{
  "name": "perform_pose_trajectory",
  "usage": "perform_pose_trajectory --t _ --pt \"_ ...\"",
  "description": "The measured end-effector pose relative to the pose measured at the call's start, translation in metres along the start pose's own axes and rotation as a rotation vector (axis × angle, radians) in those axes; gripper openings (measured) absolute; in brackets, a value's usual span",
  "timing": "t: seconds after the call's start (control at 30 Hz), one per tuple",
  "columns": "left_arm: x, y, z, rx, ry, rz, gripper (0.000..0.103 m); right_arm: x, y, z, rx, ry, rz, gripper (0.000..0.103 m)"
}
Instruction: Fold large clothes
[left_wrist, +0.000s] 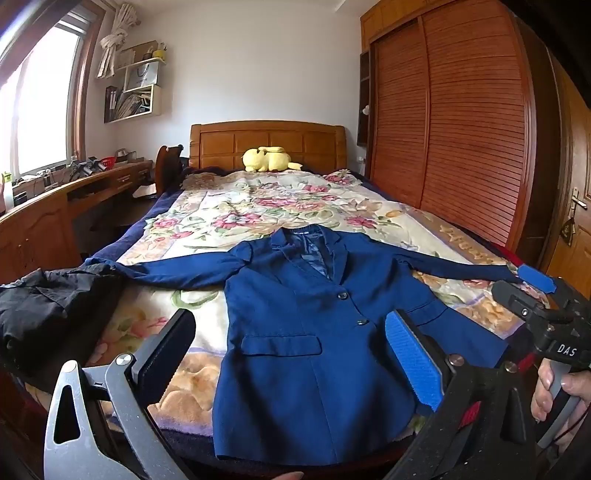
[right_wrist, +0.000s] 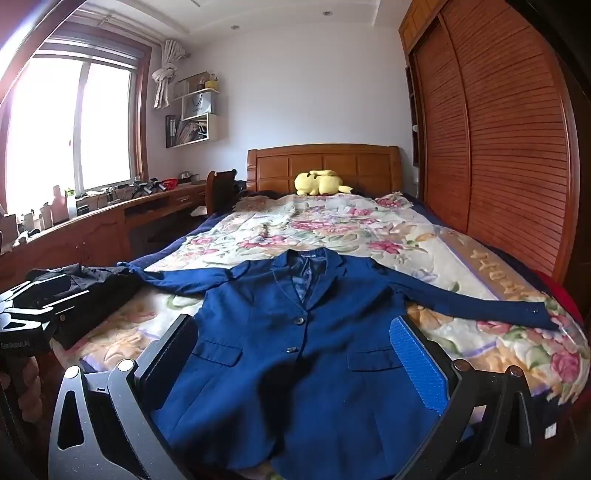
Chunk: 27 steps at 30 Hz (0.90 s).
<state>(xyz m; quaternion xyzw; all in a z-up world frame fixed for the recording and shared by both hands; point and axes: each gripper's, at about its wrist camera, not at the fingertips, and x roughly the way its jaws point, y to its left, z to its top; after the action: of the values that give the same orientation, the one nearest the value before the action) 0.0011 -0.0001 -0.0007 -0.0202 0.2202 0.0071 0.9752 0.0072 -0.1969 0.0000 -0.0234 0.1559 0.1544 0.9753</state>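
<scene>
A dark blue suit jacket (left_wrist: 306, 332) lies flat and face up on the bed, buttoned, with both sleeves spread out to the sides; it also shows in the right wrist view (right_wrist: 295, 350). My left gripper (left_wrist: 291, 354) is open and empty, held above the jacket's lower front. My right gripper (right_wrist: 291, 358) is open and empty above the jacket's lower half; it also shows from the side at the right edge of the left wrist view (left_wrist: 535, 291), near the jacket's right sleeve end.
The bed carries a floral blanket (left_wrist: 258, 206). A black garment (left_wrist: 48, 306) lies bunched at the bed's left edge. A yellow plush toy (left_wrist: 269, 159) sits by the wooden headboard. A wooden desk (left_wrist: 55, 214) runs along the left, a slatted wardrobe (left_wrist: 454, 122) on the right.
</scene>
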Motion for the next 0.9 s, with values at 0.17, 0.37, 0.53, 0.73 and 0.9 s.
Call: perform_pose_trajectory --t 0.17,0.37,0.53,0.73,0.9 --pt "-0.004 0.005 0.0 -0.027 -0.009 0.0 0.103 0.0 0.002 0.0 -0.001 0.003 -0.005 0.103" --pt "-0.002 0.01 0.0 -0.035 0.004 0.013 0.103 0.001 0.003 0.002 0.007 0.003 0.003 0.103" --pt "-0.002 0.01 -0.002 -0.031 0.003 0.019 0.103 -0.002 -0.001 0.001 0.02 -0.003 0.008 0.103" --pt "-0.003 0.01 -0.002 -0.03 0.0 0.02 0.103 -0.001 -0.002 0.0 0.019 -0.003 0.011 0.103" --pt "-0.003 0.011 -0.004 -0.024 -0.002 0.023 0.103 -0.001 0.0 0.0 0.017 -0.005 0.011 0.103"
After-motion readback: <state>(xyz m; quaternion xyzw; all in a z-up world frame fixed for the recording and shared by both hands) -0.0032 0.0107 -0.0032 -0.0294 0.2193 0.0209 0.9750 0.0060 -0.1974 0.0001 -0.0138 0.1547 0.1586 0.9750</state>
